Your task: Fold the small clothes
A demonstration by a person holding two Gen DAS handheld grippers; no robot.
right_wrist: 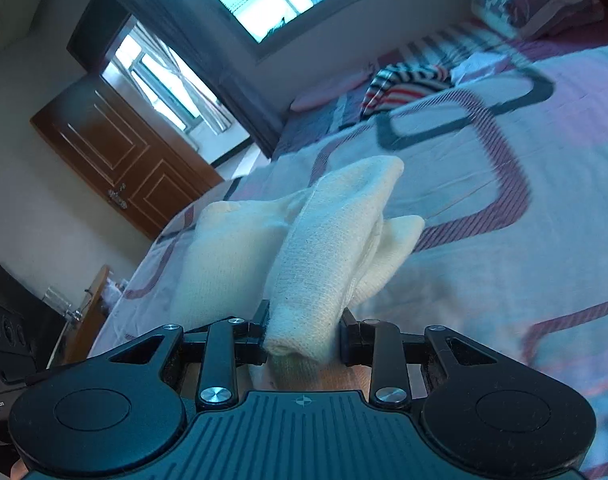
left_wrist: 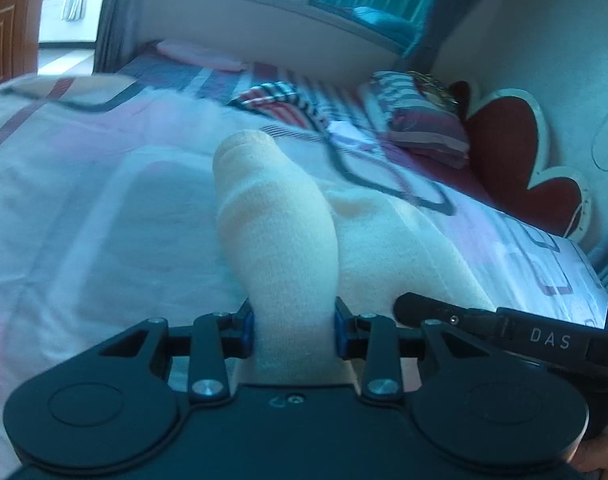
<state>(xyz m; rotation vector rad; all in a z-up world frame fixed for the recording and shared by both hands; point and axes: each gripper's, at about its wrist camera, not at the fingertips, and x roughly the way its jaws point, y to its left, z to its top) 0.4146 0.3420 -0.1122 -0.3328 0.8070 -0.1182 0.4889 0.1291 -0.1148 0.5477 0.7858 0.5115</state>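
A cream knitted sock (left_wrist: 276, 224) stands up between the fingers of my left gripper (left_wrist: 294, 330), which is shut on it. More cream knit (left_wrist: 395, 240) lies on the bed just to its right. In the right wrist view my right gripper (right_wrist: 304, 334) is shut on a rolled cream sock (right_wrist: 335, 248), held above the bed. A second cream piece (right_wrist: 228, 248) lies to its left on the bedspread. The right gripper's black finger (left_wrist: 463, 316) reaches into the left wrist view at lower right.
The pink and white patterned bedspread (left_wrist: 84, 208) fills the near field. A striped garment (left_wrist: 280, 100) and a striped pillow (left_wrist: 419, 120) lie further up the bed. A red heart headboard (left_wrist: 511, 152) is at the right. A brown door (right_wrist: 116, 152) stands across the room.
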